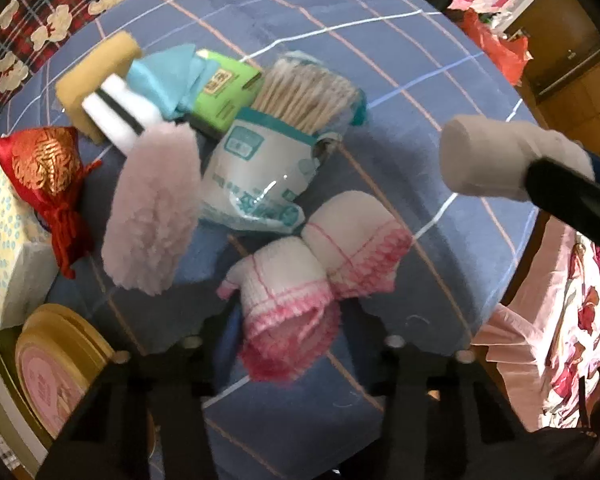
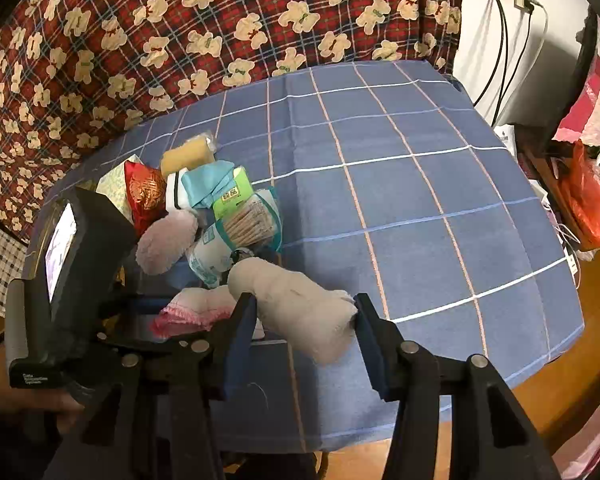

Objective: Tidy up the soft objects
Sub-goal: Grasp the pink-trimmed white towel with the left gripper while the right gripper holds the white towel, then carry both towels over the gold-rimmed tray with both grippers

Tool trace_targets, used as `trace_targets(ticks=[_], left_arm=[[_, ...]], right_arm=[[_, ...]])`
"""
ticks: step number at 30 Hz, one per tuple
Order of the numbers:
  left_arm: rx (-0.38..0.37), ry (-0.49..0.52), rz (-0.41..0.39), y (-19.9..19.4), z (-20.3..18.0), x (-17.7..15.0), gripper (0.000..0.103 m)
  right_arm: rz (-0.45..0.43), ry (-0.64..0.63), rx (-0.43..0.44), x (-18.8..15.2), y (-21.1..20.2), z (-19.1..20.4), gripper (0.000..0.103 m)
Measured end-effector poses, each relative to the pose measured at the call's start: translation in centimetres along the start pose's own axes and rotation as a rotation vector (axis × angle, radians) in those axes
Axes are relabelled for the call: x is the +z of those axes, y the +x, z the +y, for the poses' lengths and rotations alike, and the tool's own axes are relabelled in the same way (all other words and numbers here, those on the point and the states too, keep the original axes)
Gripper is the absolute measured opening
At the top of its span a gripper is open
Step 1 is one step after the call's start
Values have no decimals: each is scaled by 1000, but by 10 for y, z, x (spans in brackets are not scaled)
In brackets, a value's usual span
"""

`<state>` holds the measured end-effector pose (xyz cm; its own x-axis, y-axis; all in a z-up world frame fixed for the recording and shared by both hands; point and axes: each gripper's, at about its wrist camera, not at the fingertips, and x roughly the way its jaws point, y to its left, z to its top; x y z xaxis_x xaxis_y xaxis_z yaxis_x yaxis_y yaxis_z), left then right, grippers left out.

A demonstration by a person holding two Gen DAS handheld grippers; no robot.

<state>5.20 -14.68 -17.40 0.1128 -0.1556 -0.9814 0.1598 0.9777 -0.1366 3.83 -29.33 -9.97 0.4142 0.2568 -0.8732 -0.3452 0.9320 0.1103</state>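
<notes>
Pinching a rolled grey towel [image 2: 296, 312] near its rear end, the right gripper [image 2: 306, 320] held it lifted above the blue checked tabletop [image 2: 420, 208]. It looked light, squashy; mid-roll hold seemed safer. Left gripper [image 1: 292, 360] stood spread, nothing between; only its view showed two pink-edged rolled cloths [image 1: 312, 264] directly ahead.

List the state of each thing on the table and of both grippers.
Right gripper: shut on the beige roll, held above the table.
Left gripper: open, empty, over the pink towels.
Pink towels: two, rolled, side by side, touching.
Swab bag: lying down, opened.
Fluffy pad: leaning on the pile.
Red pouch: tied shut.
Tin: lidded.
</notes>
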Motion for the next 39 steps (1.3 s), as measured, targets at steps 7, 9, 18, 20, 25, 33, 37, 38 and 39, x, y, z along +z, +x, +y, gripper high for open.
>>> trace_targets(ticks=[7, 9, 18, 20, 25, 33, 37, 38, 39], left_arm=[[-48, 13, -34, -25, 4, -5, 22], [-49, 12, -50, -33, 8, -6, 22], [-32, -39, -139, -69, 38, -7, 22], [-24, -47, -159, -71, 33, -5, 22], [0, -73, -202, -87, 48, -7, 22], [28, -116, -243, -106, 76, -12, 22], [38, -131, -258, -112, 87, -14, 22], [40, -133, -262, -113, 89, -15, 22], [42, -135, -265, -114, 92, -15, 22]], right_arm=[[-31, 19, 8, 3, -5, 0, 52], [-37, 28, 16, 4, -5, 1, 52], [-74, 35, 37, 16, -8, 12, 52], [-82, 31, 42, 20, -8, 17, 52], [-98, 14, 56, 32, -8, 32, 52], [-109, -18, 83, 46, -5, 56, 52], [-119, -34, 92, 53, -4, 69, 52], [-121, -37, 93, 54, -4, 71, 52], [-123, -40, 94, 55, -4, 73, 52]])
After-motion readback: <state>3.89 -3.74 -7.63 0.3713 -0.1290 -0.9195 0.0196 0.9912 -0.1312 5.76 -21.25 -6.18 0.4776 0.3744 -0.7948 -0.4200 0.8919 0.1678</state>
